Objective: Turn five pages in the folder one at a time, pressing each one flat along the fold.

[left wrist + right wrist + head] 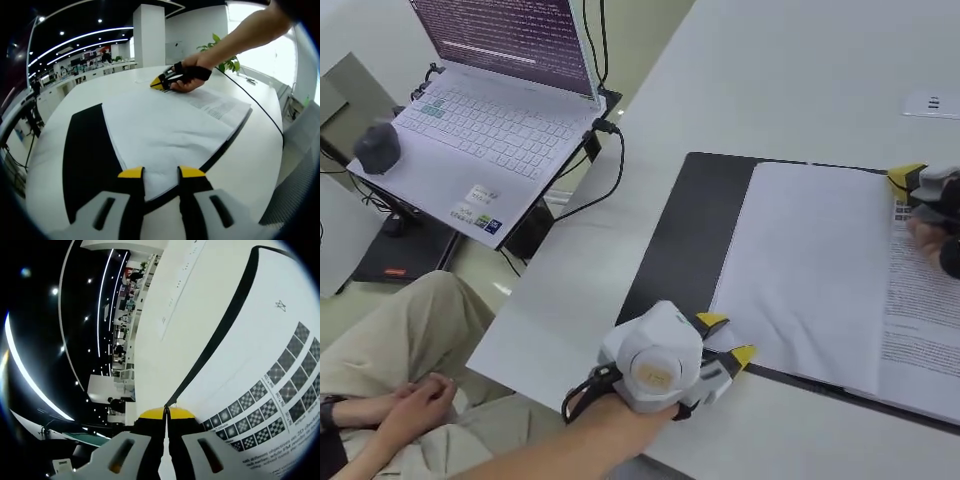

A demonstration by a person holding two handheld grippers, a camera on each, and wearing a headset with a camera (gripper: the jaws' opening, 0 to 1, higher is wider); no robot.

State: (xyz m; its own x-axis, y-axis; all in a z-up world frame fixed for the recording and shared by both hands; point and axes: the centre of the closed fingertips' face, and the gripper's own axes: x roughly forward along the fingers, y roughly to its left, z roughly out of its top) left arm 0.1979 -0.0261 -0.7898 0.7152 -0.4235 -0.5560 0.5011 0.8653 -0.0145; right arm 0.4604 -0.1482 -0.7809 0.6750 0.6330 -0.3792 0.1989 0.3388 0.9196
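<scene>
We steady the turned page point(810, 270) with left gripper point(161, 172) apart; right gripper point(166, 412), together, next must sweep the fold point(886, 300).

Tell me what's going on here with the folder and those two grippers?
A person is working on an open black folder on a white table with two handheld grippers. The left gripper, jaws open, sits at the near edge of a blank page. The right gripper, jaws shut, rests at the opposite edge, by the printed page.

Black folder point(685, 230), white pages point(250, 340), seemingly checker-printed
</scene>
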